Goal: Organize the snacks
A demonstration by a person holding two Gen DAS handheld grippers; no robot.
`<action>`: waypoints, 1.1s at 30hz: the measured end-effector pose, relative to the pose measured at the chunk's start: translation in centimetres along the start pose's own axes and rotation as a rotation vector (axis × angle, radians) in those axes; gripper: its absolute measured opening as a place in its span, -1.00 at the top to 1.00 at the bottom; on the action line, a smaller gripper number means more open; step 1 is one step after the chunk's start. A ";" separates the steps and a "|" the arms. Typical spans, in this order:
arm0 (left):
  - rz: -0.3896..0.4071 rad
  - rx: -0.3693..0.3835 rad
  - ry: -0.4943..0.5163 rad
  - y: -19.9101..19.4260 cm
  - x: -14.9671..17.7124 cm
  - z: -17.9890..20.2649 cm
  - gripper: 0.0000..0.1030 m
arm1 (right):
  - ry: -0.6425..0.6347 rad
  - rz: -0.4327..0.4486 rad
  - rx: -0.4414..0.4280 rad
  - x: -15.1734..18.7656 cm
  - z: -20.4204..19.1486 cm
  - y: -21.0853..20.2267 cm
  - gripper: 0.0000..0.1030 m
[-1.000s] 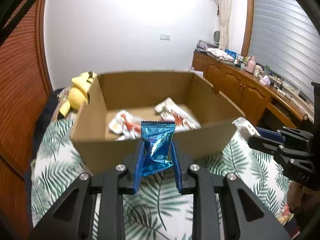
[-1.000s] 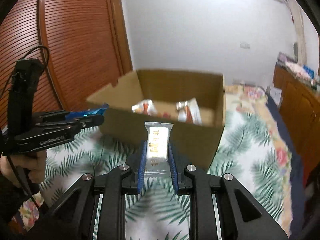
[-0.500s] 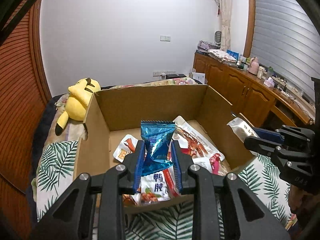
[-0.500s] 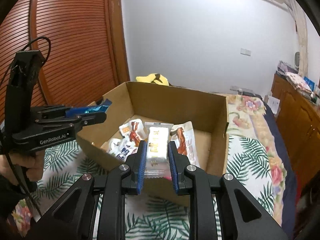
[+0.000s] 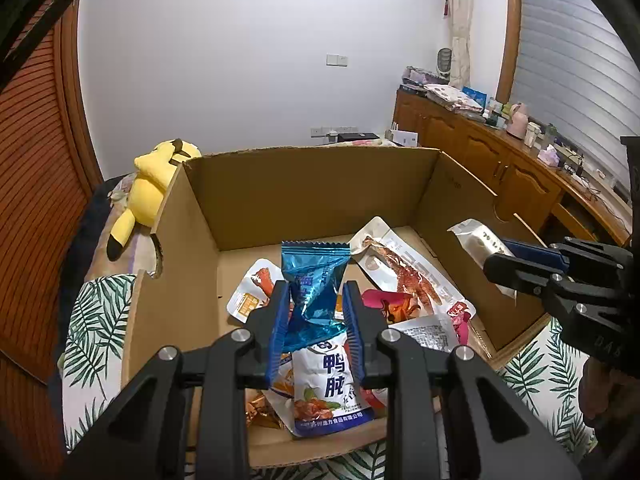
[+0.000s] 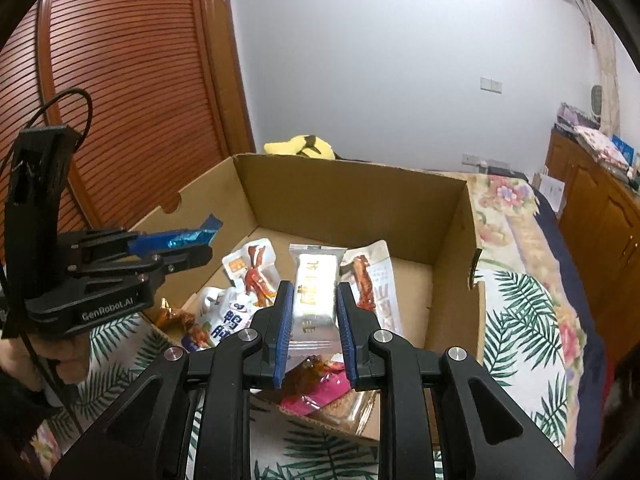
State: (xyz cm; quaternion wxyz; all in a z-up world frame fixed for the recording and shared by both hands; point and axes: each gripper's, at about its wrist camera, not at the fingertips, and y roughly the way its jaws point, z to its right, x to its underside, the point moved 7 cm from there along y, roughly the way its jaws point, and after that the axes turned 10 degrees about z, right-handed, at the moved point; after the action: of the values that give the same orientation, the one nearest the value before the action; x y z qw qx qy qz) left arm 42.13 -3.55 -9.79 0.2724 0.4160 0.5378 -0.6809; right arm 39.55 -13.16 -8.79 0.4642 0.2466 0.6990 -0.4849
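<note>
An open cardboard box [image 5: 312, 188] [image 6: 348, 192] stands on a leaf-print bedspread and holds several snack packets. My left gripper [image 5: 315, 300] is shut on a blue foil snack packet [image 5: 316, 280] and holds it over the box's near left part; it also shows in the right wrist view [image 6: 176, 238]. My right gripper [image 6: 314, 300] is shut on a white snack bar [image 6: 314, 288] and holds it over the box's near right side; the bar shows in the left wrist view [image 5: 478, 240].
A yellow plush toy [image 5: 150, 184] lies behind the box's left corner. A wooden slatted door [image 6: 128, 92] is to the left. A wooden cabinet [image 5: 500, 164] with clutter on top runs along the right wall. The bedspread [image 6: 532, 320] extends to the right.
Both grippers have risen and moved forward with their packets, from in front of the box's near wall to above its inside. Both stay shut.
</note>
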 end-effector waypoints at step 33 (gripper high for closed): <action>0.190 -0.100 0.038 -14.1 -0.3 4.3 -1.00 | 0.018 0.190 0.096 0.4 -2.5 -15.1 -1.00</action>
State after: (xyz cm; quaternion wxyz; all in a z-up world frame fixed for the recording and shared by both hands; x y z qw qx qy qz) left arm 29.59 -3.85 -2.09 0.3459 0.4640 0.5343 -0.6161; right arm 26.37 -17.09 -2.10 0.4896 0.3381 0.6526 -0.4692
